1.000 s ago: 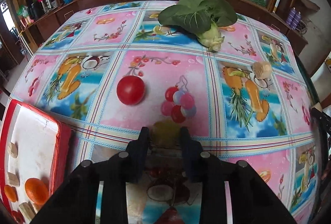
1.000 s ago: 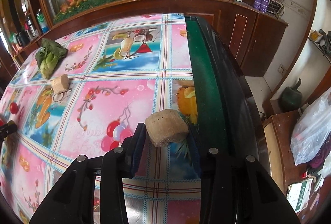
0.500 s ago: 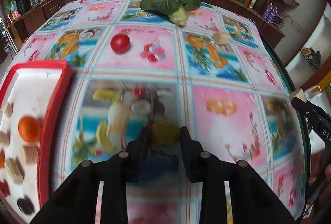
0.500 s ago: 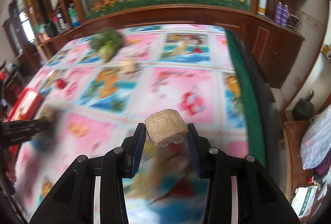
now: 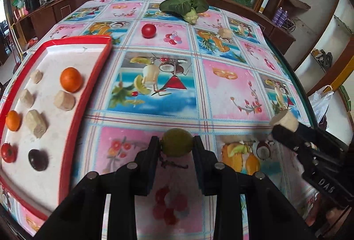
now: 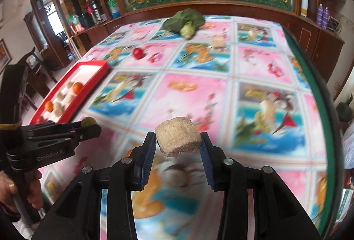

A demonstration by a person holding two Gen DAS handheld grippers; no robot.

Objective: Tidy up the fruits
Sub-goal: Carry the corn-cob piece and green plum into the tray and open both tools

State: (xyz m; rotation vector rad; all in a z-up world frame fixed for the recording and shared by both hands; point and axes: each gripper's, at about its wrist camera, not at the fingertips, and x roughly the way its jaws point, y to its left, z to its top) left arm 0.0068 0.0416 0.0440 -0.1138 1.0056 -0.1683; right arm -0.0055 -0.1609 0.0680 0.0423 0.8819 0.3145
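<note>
My left gripper [image 5: 176,147] is shut on a small green fruit [image 5: 177,142] and holds it above the table, right of the red tray [image 5: 97,67]. The tray holds oranges [image 5: 71,79], several beige chunks [image 5: 64,100], a tomato and a dark plum [image 5: 38,159]. My right gripper [image 6: 178,143] is shut on a beige chunk [image 6: 178,139], held above the table; it shows at the right of the left wrist view [image 5: 284,121]. A red tomato [image 5: 148,30] and another beige chunk [image 5: 225,33] lie on the far side of the table.
A leafy green vegetable [image 5: 184,6] lies at the table's far edge. The table carries a patterned fruit-print cloth [image 5: 232,76]. Its green right edge [image 6: 314,76] drops to the floor. Wooden cabinets [image 5: 44,16] stand behind and to the left.
Both grippers pulled back and swung left with their loads. The tray has come further into view at the left, and the right gripper now appears in the left wrist view.
</note>
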